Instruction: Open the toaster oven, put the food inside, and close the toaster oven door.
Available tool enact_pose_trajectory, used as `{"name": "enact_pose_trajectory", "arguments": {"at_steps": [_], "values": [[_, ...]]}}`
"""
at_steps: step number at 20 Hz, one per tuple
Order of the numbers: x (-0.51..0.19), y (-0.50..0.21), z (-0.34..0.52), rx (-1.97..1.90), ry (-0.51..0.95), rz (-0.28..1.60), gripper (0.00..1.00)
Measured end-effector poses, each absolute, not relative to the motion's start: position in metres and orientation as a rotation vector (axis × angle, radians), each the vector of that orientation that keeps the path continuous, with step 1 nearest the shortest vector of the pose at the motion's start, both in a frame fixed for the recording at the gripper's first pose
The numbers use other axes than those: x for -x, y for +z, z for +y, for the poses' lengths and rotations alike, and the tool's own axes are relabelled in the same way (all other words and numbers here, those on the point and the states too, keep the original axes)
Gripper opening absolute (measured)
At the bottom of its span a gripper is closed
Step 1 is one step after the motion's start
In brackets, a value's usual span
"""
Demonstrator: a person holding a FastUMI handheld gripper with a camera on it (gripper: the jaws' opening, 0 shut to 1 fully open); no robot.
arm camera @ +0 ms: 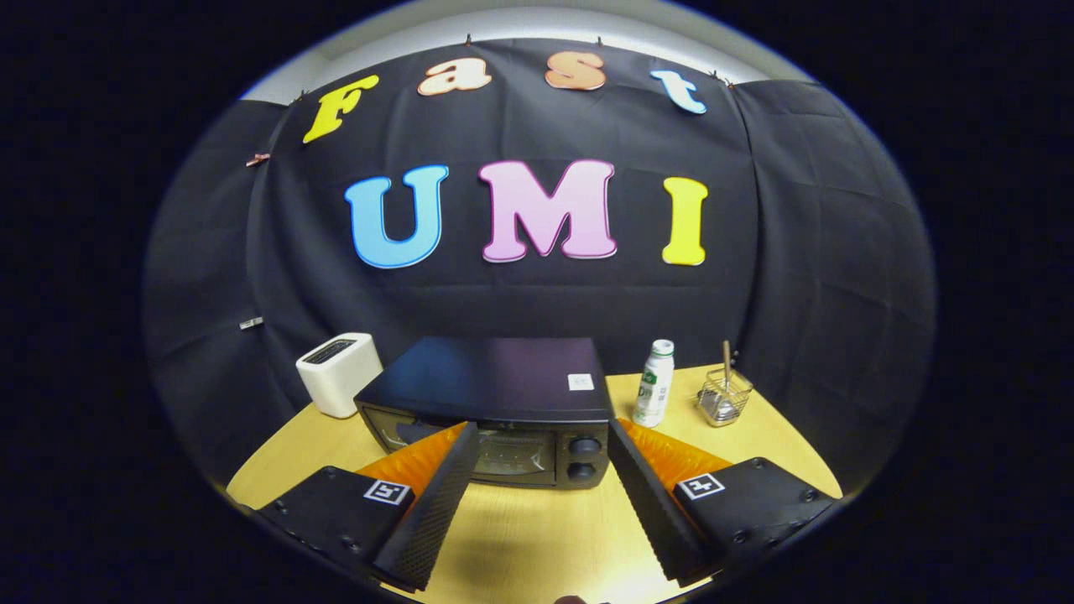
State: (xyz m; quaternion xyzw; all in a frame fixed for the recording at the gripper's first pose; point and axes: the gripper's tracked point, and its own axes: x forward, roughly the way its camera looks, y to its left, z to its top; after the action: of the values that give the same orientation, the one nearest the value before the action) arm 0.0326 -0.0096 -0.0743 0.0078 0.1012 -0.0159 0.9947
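Toaster oven (491,411) sits door-closed mid-bench (520,537), just ahead of the hand-held gripper (537,503) with fingers spread wide, gripping nothing; risk: a mis-aimed pull on the door slides the oven toward the bottle (654,382).

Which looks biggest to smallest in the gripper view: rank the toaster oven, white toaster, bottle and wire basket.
1. Toaster oven, just ahead of the open gripper.
2. White toaster, beside the oven.
3. Bottle and wire basket: too close to rank, the bottle taller, the basket wider.
All stand at a similar distance on the table.
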Motion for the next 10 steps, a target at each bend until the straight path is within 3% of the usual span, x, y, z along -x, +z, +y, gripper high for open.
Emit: {"name": "enact_pose_trajectory", "arguments": {"at_steps": [10], "values": [[0.021, -0.017, -0.059, 0.065, -0.094, 0.117, 0.99]]}}
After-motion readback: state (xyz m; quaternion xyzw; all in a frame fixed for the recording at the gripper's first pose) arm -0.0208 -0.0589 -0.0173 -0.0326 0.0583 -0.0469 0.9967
